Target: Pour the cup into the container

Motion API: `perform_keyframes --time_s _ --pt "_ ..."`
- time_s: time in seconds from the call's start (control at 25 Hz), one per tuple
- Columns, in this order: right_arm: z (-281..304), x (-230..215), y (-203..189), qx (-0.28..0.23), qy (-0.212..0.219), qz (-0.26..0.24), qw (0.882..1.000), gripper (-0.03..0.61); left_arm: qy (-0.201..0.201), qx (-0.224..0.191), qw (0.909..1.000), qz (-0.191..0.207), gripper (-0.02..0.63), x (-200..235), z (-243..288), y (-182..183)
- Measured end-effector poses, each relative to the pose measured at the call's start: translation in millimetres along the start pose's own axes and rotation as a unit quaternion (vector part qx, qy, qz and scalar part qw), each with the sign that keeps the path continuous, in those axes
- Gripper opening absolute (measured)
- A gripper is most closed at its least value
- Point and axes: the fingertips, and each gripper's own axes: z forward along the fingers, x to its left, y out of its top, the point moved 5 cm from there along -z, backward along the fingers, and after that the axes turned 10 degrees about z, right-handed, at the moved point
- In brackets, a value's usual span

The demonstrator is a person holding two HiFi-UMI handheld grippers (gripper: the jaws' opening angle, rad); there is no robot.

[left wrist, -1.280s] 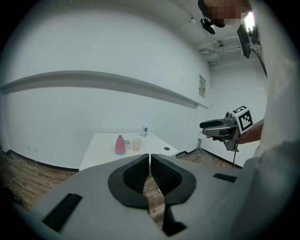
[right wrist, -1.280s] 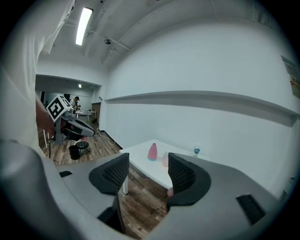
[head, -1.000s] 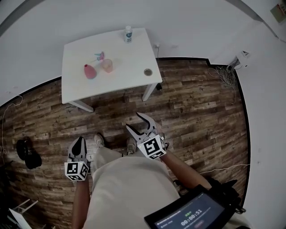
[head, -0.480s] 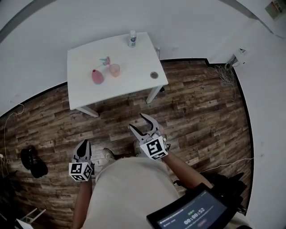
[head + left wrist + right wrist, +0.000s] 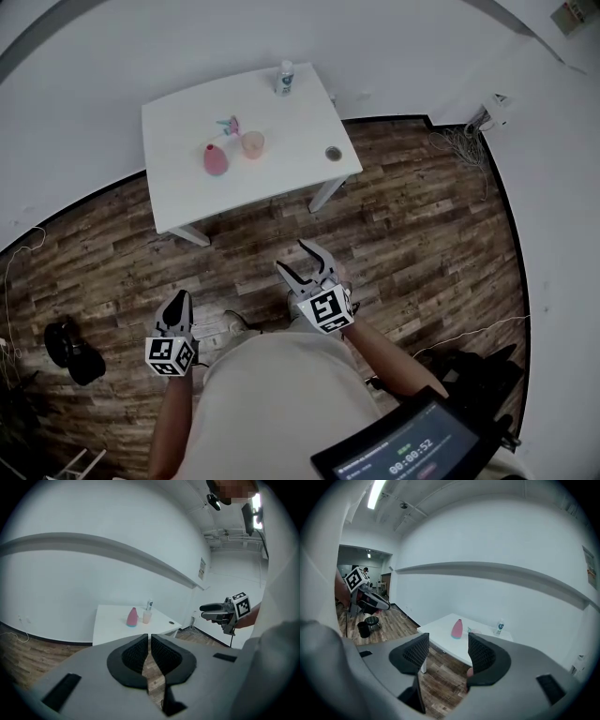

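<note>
A white table (image 5: 178, 202) stands far ahead on the wood floor. On it are a pink, cone-shaped container (image 5: 216, 159) and, just right of it, a pale pink cup (image 5: 252, 143). Both grippers hang low in front of the person, well short of the table. My left gripper (image 5: 179, 302) is shut with nothing in it; its pads meet in the left gripper view (image 5: 149, 641), where the container (image 5: 132, 617) and cup (image 5: 147, 617) show beyond. My right gripper (image 5: 305, 261) is open and empty (image 5: 447, 651), with the container (image 5: 457, 628) seen between its jaws.
A small bottle (image 5: 285, 78) stands at the table's far edge and a small round object (image 5: 334, 153) near its right edge. A black object (image 5: 70, 347) lies on the floor at left. Cables (image 5: 459, 145) lie by the right wall. A screen (image 5: 412, 450) sits at lower right.
The person has stepped toward the table, which now lies slightly lower and further right in the head view. Both grippers moved forward with the body; their jaws kept the same state.
</note>
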Motion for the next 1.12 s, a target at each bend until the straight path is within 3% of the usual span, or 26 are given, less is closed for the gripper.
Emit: perform_keyframes --time_s 0.48,0.84,1.12 --pt "17.6 32.1 -16.9 0.001 -0.012 -0.021 1.000 0.268 0.005 0.014 0.9999 0.007 0.012 21.2 12.9 -28.3" --pt "17.3 44.2 -41.8 0.020 -0.019 -0.004 1.000 0.268 0.013 0.041 0.9990 0.011 0.021 15.4 16.3 -47.3" --pt "16.6 43.7 -36.7 0.013 -0.007 0.003 1.000 0.268 0.009 0.037 0.9991 0.016 0.021 12.4 22.4 -41.1"
